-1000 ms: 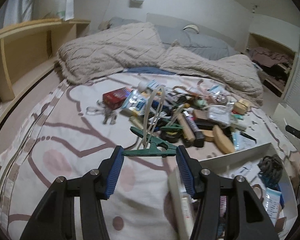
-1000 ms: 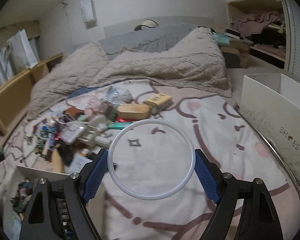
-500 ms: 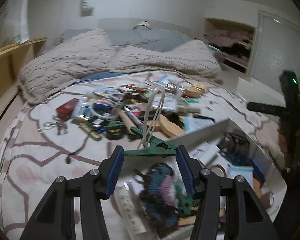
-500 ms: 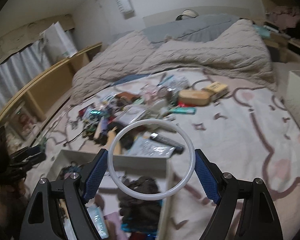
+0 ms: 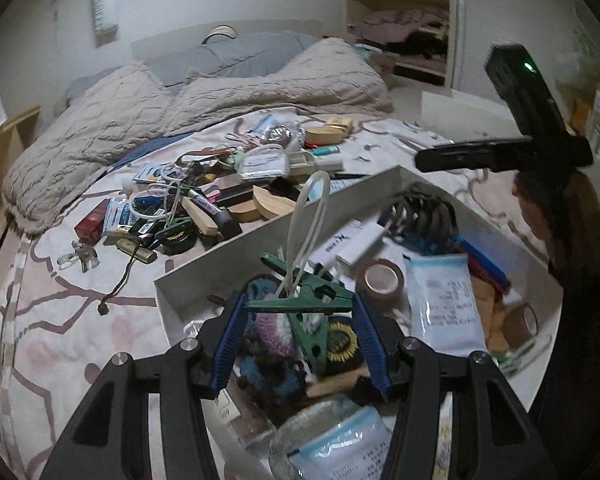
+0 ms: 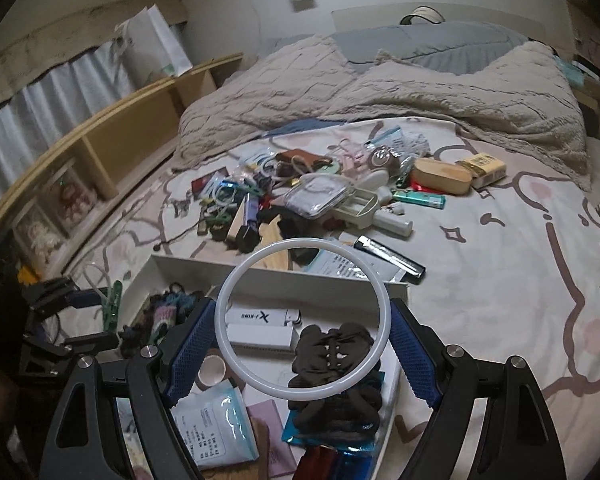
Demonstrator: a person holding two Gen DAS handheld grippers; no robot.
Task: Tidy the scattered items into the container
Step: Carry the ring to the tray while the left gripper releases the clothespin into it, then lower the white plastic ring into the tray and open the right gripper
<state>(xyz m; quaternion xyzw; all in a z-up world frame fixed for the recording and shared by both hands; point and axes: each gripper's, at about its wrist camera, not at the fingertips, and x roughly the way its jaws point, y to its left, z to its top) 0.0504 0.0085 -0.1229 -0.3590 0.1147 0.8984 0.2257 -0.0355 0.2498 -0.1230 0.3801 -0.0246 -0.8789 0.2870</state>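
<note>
Jaws are gripping a green clothespin (image 5: pixel 300 304) (left) and white ring (image 6: pixel 302 319) (right) over the container (image 5: pixel 260 240), risking tangling on release.

We see a bed covered by a cream sheet with a mauve line pattern (image 6: pixel 520 264). Directly below our fingers sits a white rectangular cardboard box (image 5: pixel 284 222). Beyond the fingertips lies a jumbled heap of small household items (image 6: pixel 300 200). Farther ahead, a beige textured quilt (image 6: pixel 380 96) is bunched across the bed.
</note>
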